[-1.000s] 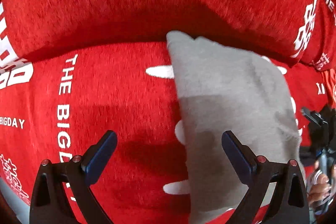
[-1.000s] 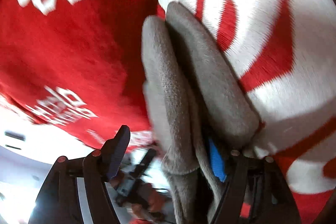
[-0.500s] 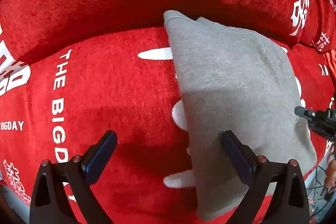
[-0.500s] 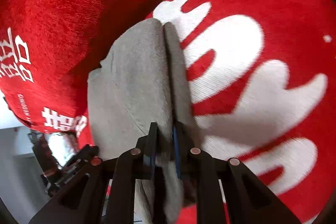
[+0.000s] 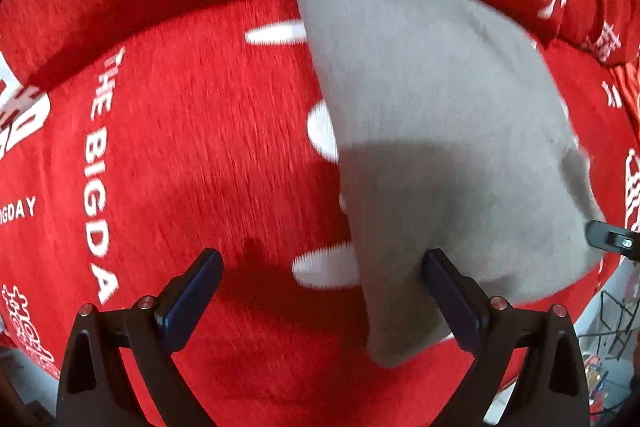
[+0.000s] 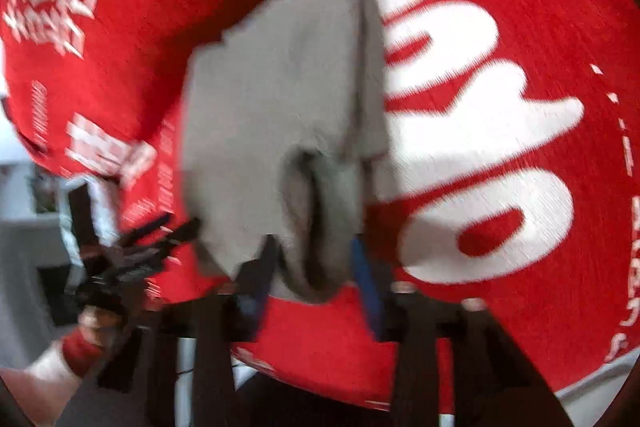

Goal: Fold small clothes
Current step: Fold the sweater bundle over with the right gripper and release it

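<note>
Red cover (image 5: 192, 131) printed with white lettering, including "THE BIG DAY" (image 5: 98, 183) and Chinese characters, fills the left wrist view, spread over a cushioned surface with a raised fold along the far side. Folded grey garment (image 5: 432, 131): lies on the cover right of centre, one corner at the far fold, its near edge reaching past the right finger. Left gripper (image 5: 320, 291): fingers spread wide, nothing between them; the left finger (image 5: 192, 291) is over bare red cloth, the right finger over the garment's near part. Black tip of the right gripper (image 5: 610, 239) at the garment's right edge. Right wrist view, blurred: the same red cover (image 6: 520, 27) with large white lettering (image 6: 480, 131). Grey garment (image 6: 272, 99) stands folded in layers, hanging from centre down to the fingers. Right gripper (image 6: 314, 267): fingers partly apart, a bunched fold of the garment between them; whether the pads press on it cannot be told. Left gripper (image 6: 132, 259) with the person's hand (image 6: 92, 323), near left, beside the garment's left edge.
</note>
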Tool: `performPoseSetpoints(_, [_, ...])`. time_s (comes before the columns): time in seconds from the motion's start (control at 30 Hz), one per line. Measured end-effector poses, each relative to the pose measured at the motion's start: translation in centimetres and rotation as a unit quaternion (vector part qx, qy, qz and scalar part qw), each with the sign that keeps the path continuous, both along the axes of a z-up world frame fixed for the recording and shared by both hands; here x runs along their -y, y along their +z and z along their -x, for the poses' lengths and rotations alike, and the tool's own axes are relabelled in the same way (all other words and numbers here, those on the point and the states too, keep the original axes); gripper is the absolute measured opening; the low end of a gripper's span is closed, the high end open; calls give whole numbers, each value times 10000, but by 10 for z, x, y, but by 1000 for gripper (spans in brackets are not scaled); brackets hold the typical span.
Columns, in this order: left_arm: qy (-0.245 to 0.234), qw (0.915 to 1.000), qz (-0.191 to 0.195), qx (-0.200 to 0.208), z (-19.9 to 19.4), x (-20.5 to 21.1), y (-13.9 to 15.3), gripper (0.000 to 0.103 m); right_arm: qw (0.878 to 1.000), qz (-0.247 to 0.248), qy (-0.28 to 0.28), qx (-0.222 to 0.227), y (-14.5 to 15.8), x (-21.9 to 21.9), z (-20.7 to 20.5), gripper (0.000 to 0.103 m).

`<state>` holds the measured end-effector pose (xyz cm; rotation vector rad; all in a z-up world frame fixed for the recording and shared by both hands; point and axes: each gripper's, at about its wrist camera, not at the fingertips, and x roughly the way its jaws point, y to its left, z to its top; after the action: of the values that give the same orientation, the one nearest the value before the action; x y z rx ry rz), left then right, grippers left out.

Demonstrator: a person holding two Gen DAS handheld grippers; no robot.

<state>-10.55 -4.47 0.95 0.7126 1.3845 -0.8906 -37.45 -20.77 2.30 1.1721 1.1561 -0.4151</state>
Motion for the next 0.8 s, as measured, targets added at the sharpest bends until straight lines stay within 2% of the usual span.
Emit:
performPoseSetpoints(0.1, [-55, 9999, -84, -22, 8, -10, -10, 100, 9997, -168, -130, -155, -22, -3, 11, 19])
performPoseSetpoints(0.17, [-29, 9999, -79, -58, 8, -14, -11, 101, 9988, -338, -346, -49, -29, -1, 19, 19])
performPoseSetpoints(0.33, [-1, 9999, -54, -101, 9, -18, -8, 100, 9991, -242, -341, -91, -24, -3, 22, 20])
performPoseSetpoints(0.5, [-55, 9999, -6, -84, 9, -18, -1, 100, 9974, -215, -663, -198, -22, -7, 22, 25])
performPoseSetpoints(0.8, [-139, 9998, -83, -121, 1, -15, 3, 100, 9946, 46, -949, -414, -5, -18, 19, 28])
